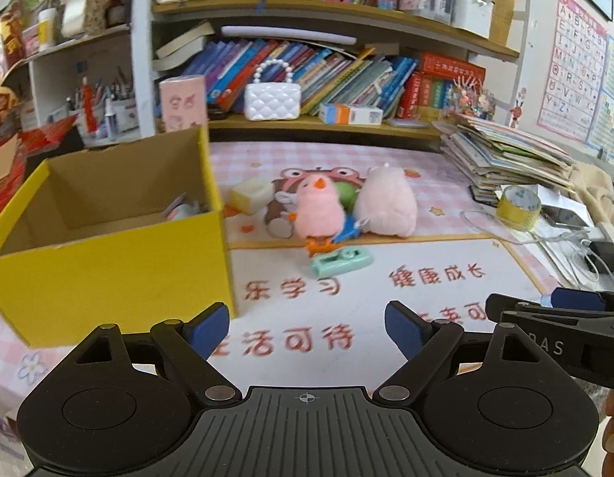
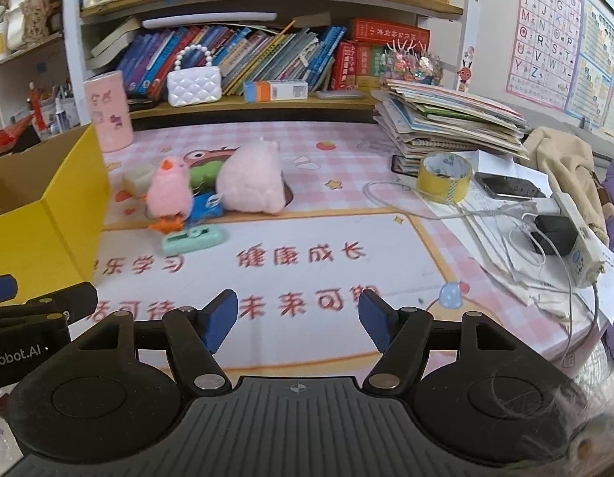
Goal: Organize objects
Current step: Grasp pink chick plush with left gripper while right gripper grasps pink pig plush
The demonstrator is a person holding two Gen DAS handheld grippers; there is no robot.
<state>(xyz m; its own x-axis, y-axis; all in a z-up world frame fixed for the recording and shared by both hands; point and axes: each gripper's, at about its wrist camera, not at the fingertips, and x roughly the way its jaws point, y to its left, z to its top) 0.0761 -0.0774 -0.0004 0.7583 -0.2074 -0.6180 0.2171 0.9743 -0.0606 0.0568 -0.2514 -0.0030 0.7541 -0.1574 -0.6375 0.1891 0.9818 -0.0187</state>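
A yellow cardboard box (image 1: pixel 108 262) (image 2: pixel 48 214) stands open at the left of the desk mat with a few small items inside. Beyond it lies a cluster: a pink chick plush (image 1: pixel 320 208) (image 2: pixel 167 192), a larger pink plush (image 1: pixel 386 202) (image 2: pixel 251 183), a cream block (image 1: pixel 249 194) (image 2: pixel 138 181), a green toy (image 2: pixel 203 173), a blue item (image 2: pixel 205 206) and a mint correction tape (image 1: pixel 340 260) (image 2: pixel 193 238). My left gripper (image 1: pixel 307 330) is open with nothing between its fingers, near the box's front corner. My right gripper (image 2: pixel 297 324) is open and empty over the mat's lettering.
A bookshelf runs along the back with a white quilted purse (image 1: pixel 272 99) (image 2: pixel 193 85). A pink cylinder (image 2: pixel 108 109) stands by the box. A stack of books (image 2: pixel 450 119), a yellow tape roll (image 2: pixel 444 177), a phone, cables and a power strip crowd the right side.
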